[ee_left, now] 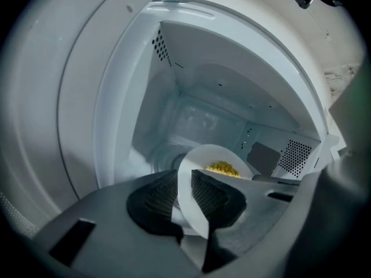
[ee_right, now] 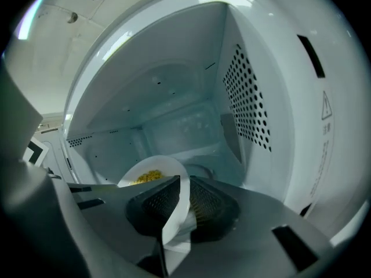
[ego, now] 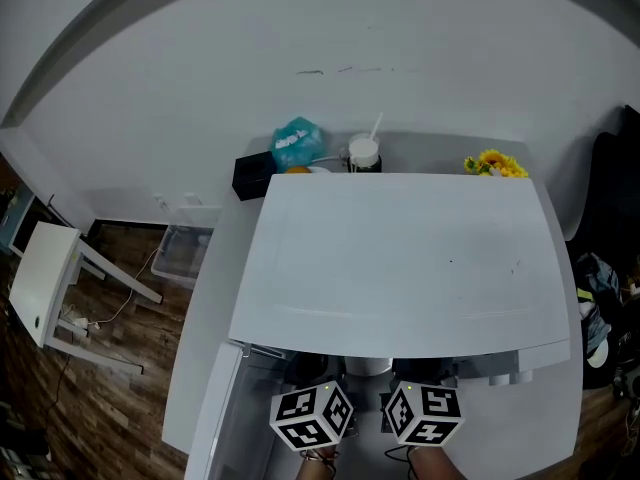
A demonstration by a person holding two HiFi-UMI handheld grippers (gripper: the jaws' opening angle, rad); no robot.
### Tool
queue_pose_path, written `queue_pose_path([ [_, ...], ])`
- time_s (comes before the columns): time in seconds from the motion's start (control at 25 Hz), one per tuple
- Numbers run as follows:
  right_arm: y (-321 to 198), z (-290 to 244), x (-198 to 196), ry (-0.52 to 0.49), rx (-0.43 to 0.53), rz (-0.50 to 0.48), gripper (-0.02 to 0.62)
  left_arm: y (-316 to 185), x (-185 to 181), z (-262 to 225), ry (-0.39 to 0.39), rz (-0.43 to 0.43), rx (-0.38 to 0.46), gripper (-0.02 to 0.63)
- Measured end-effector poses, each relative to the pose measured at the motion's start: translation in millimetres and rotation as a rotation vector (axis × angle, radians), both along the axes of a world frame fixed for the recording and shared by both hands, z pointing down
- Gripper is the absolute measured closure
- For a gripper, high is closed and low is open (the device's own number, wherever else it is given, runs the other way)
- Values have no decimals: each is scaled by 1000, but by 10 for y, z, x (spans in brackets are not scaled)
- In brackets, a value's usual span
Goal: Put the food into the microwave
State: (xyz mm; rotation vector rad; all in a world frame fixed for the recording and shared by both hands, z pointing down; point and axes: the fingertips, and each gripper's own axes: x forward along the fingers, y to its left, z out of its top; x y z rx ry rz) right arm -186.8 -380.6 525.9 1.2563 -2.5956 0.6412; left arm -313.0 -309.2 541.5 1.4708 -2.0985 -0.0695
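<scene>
- Showing nearest the head camera: two marker cubes, left [ego: 312,415] and right [ego: 422,412], side by side just before the microwave's open front.
- Clamping the left gripper [ee_left: 188,198] on the plate [ee_left: 200,158] at its left rim, one pad pressing each face.
- Clamping the right gripper [ee_right: 179,204] on the same plate's right rim, pads likewise biting both faces.
- Holding that white plate between the two tools at the mouth of the cavity [ee_left: 197,114], tilted little if at all; not telling whether touching the cavity floor.
- Bearing a small heap of yellow food [ee_left: 222,168] near the plate's middle.
- Standing open: the door [ego: 215,408], swung out to the left.
- Hiding the plate from the head camera under the microwave's [ego: 400,258] broad white top.
- Sitting behind the microwave on the counter: a black box [ego: 252,175], a teal bag [ego: 296,145], a cup [ego: 363,153] with a straw, and yellow flowers [ego: 495,164] toward the right.
- Lying well apart at left on the wood floor [ego: 100,398]: a clear bin [ego: 185,253] and a white stand [ego: 45,268].
</scene>
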Motion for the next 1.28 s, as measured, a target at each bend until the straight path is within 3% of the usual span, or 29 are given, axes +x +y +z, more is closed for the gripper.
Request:
queue_pose_path([
  [0.44,-125,69,-1,3,12,52,532,-176,-44,28,-37,-11,21,531],
  [0.96,-166,179,-2,119,13,147,532,-265,-66,122,-51,-18,5,531],
  [1.28,-189,183,49,95,0,187,532,-257,-67,109,-59,-27,26,531],
])
